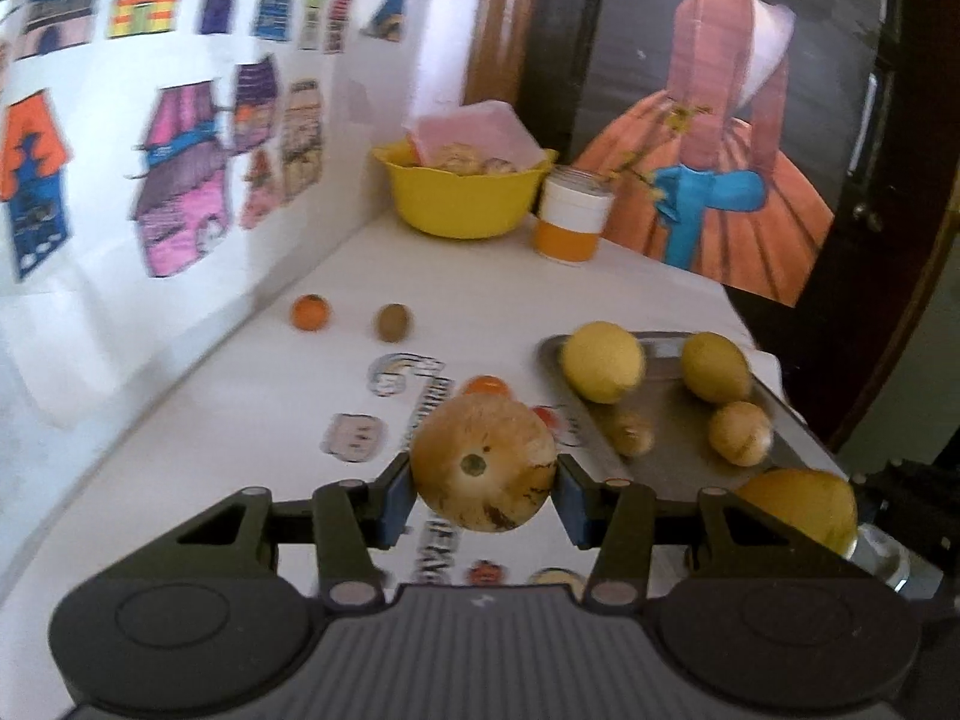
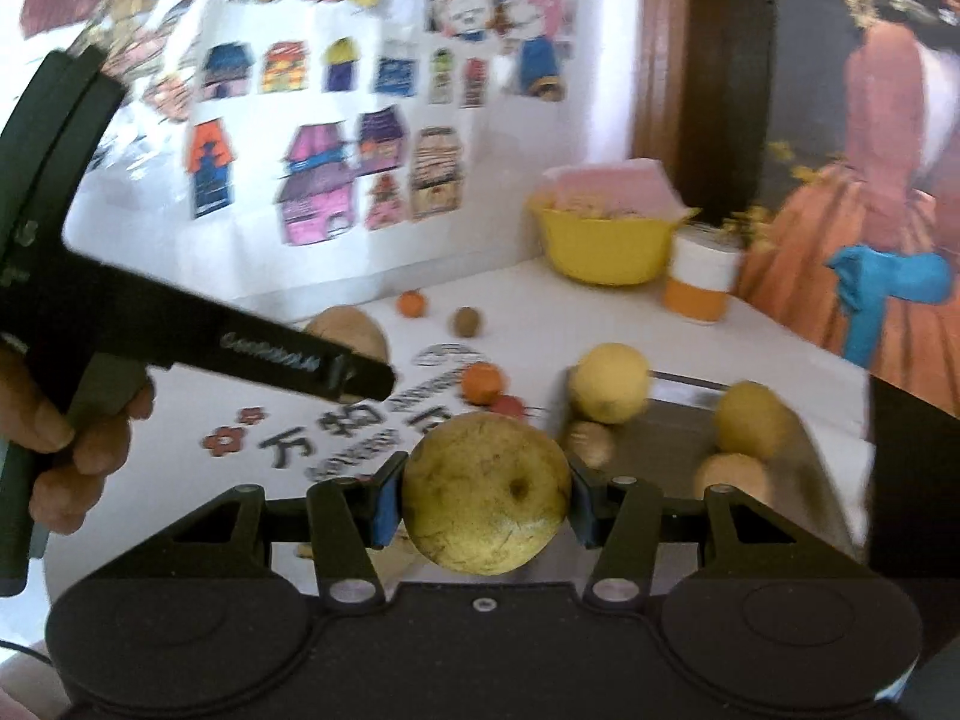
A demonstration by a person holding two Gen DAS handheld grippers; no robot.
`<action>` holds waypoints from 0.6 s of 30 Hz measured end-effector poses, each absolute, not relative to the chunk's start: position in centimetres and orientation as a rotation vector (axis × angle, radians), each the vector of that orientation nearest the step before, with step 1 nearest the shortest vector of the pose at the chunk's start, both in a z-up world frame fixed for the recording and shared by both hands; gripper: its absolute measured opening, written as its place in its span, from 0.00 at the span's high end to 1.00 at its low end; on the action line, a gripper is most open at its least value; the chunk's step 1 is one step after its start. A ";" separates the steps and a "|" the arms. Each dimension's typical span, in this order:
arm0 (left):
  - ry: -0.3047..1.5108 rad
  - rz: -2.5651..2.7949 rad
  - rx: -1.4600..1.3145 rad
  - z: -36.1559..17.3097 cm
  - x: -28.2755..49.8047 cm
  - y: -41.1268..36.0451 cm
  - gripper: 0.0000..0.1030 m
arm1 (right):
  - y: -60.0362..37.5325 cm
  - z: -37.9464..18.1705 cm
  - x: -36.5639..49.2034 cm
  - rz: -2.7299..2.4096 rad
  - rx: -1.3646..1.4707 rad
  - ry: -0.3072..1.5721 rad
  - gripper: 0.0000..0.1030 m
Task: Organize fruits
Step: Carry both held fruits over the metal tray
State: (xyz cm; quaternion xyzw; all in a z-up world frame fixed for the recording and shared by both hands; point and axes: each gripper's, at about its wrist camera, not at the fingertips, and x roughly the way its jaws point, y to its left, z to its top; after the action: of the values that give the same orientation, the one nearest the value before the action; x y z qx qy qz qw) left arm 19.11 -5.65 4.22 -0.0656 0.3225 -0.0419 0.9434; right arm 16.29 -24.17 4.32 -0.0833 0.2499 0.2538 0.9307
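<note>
our left gripper (image 1: 485,489) clamps a brown pear (image 1: 483,462), our right gripper (image 2: 486,495) a yellow-green pear (image 2: 486,492), both above the worktop (image 1: 240,420). the tray (image 1: 678,450) lies ahead-right of both, nearer our right fingers.

You have a white table (image 1: 252,420) with printed stickers on its top. Take the grey tray (image 1: 672,438) as your mark: left of it, near the wall, sit a small orange (image 1: 311,312) and a kiwi (image 1: 394,322). Behind it stand a yellow bowl (image 1: 462,198) and an orange-and-white cup (image 1: 573,222).
</note>
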 end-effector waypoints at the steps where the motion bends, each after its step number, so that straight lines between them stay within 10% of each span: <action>1: 0.660 -0.095 -0.130 4.2 19.1 -6.2 0.48 | -24.9 4.2 16.4 0.503 -0.161 0.514 0.47; 18: 0.708 -0.265 -0.065 1.8 22.4 -14.8 0.48 | -33.6 0.6 21.0 0.319 -0.011 0.573 0.48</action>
State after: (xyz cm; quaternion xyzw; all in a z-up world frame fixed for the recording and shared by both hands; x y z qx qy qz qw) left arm 22.37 -14.85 1.79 -0.0319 0.3457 -0.1292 0.9289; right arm 20.97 -33.64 0.63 -0.0052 0.2812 0.1566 0.9468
